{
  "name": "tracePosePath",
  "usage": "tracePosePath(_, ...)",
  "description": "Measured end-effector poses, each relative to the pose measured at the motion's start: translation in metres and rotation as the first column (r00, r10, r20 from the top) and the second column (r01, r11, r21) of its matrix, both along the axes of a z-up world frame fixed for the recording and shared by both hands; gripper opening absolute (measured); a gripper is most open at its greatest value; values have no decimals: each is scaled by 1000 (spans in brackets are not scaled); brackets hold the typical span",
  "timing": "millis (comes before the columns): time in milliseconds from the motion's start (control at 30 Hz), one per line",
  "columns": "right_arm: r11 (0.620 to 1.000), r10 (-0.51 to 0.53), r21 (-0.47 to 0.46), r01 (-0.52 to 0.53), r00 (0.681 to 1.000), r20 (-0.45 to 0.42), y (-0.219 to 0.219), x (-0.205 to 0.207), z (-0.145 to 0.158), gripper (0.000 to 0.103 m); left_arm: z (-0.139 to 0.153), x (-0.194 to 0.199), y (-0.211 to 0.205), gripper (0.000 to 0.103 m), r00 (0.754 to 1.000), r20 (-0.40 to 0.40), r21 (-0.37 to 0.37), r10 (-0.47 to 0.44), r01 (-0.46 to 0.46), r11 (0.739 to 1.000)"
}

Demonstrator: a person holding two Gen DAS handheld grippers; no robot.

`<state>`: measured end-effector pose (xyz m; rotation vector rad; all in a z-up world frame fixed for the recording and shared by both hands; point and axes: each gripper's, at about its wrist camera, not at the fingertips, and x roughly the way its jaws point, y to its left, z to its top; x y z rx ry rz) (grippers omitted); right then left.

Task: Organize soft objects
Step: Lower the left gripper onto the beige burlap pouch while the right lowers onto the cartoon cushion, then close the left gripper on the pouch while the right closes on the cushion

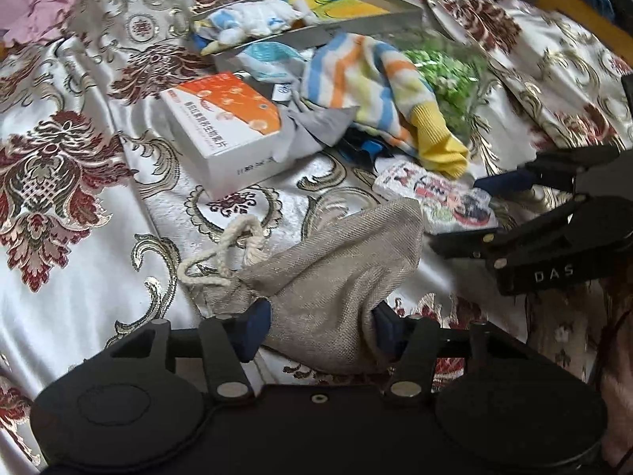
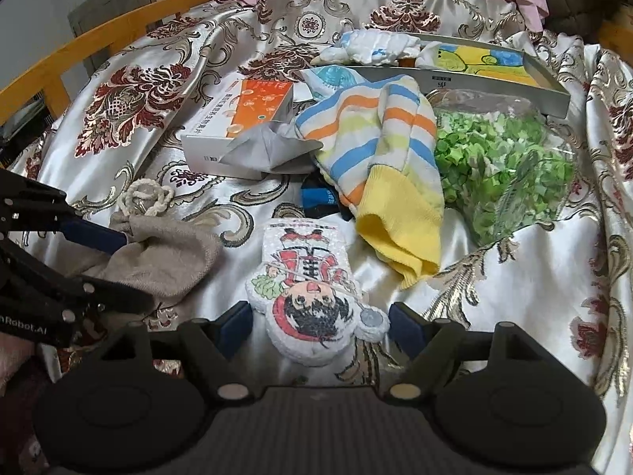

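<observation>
A beige burlap drawstring pouch [image 1: 340, 269] lies on the patterned satin cloth. My left gripper [image 1: 321, 328] is shut on the pouch's lower part, a blue pad pressed into each side. In the right wrist view the same pouch [image 2: 174, 253] sits at the left with the left gripper [image 2: 136, 269] on it. A flat cartoon-figure plush patch [image 2: 312, 297] lies between the pads of my right gripper [image 2: 321, 326], which stands open around it. The left wrist view shows that gripper [image 1: 459, 213] straddling the patch [image 1: 443, 198].
Behind lie a striped sock with a yellow cuff [image 2: 379, 166], a clear bag of green bits [image 2: 502, 166], an orange and white box [image 2: 245, 126], a grey cloth [image 2: 269, 146] and a grey tray [image 2: 514, 79] with soft items. A wooden bed rail [image 2: 79, 39] runs at the left.
</observation>
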<state>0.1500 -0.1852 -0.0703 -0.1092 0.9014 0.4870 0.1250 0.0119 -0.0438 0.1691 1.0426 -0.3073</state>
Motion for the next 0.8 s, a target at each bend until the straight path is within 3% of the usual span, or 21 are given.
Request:
tracePosePath(267, 997, 65, 32, -65, 998, 1, 7, -1, -2, 78, 2, 5, 7, 49, 997, 19, -76, 74, -72, 995)
tracePosePath(500, 997, 72, 21, -73, 996, 47, 8, -7, 4, 78, 9, 1, 6, 36, 997, 67, -149, 36, -26, 989)
tracePosePath(633, 999, 32, 23, -33, 998, 50, 3, -4, 5, 78, 5, 3, 0, 37, 998, 56, -143, 10, -2, 990)
tracePosePath(733, 1000, 22, 18, -23, 999, 48, 2, -2, 4, 78, 1, 9, 0, 45, 999, 35, -165, 21, -15, 986)
tracePosePath(800, 1000, 25, 10, -26, 998, 54, 3, -3, 4, 78, -1, 10, -1, 44, 999, 30, -155, 18, -13, 988)
